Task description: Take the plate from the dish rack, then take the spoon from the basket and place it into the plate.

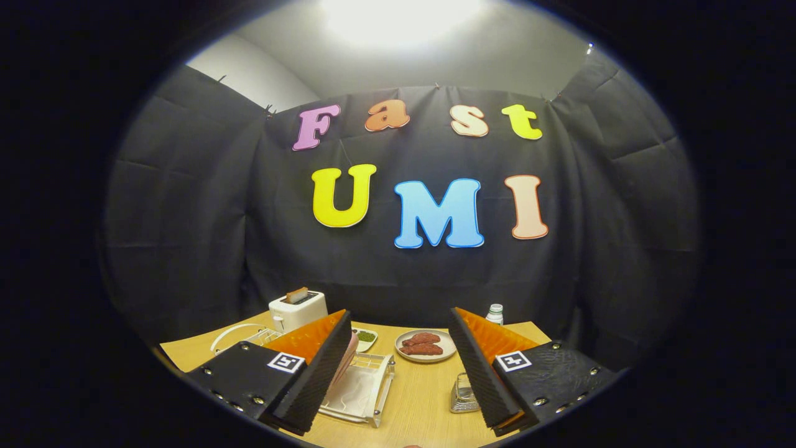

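Observation:
My gripper (400, 318) is open above the wooden table (423, 398), with nothing between its fingers. A white wire dish rack (360, 389) stands just right of the left finger (317, 367). A pink plate (349, 359) stands on edge in the rack, mostly hidden behind that finger. A small metal mesh basket (463, 393) sits on the table against the inner side of the right finger (482, 367). I cannot make out what is in the basket.
A white toaster (297, 310) with a slice in it stands at the back left. A plate of red meat (426, 345) and a small dish of greens (365, 337) lie beyond the fingers. A white bottle (495, 313) stands at the back right, and a white wire frame (239, 336) at the left.

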### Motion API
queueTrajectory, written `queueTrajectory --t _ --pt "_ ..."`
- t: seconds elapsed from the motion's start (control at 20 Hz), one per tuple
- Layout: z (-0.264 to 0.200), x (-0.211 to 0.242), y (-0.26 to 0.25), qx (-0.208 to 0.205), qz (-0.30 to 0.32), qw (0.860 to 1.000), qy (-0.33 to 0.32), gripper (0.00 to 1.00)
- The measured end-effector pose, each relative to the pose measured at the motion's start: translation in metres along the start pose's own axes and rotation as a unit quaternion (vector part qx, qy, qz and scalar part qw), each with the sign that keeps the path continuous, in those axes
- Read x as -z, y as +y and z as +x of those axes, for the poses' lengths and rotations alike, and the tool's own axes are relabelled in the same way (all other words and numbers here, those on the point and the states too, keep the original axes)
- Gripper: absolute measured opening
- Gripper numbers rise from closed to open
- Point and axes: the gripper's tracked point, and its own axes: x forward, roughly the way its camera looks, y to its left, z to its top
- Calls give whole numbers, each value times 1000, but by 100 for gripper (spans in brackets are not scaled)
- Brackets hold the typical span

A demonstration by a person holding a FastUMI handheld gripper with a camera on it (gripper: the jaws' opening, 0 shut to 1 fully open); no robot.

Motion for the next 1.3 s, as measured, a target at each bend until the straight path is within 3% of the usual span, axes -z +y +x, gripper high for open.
queueTrajectory --t 0.3,0.65,0.9,1.3 --pt "36 12 25 -26 3 999 36 96" --pt "86 62 57 -66 33 985 155 96" --pt "114 112 73 -74 68 956 274 96" --pt "136 176 96 -79 106 894 428 97"
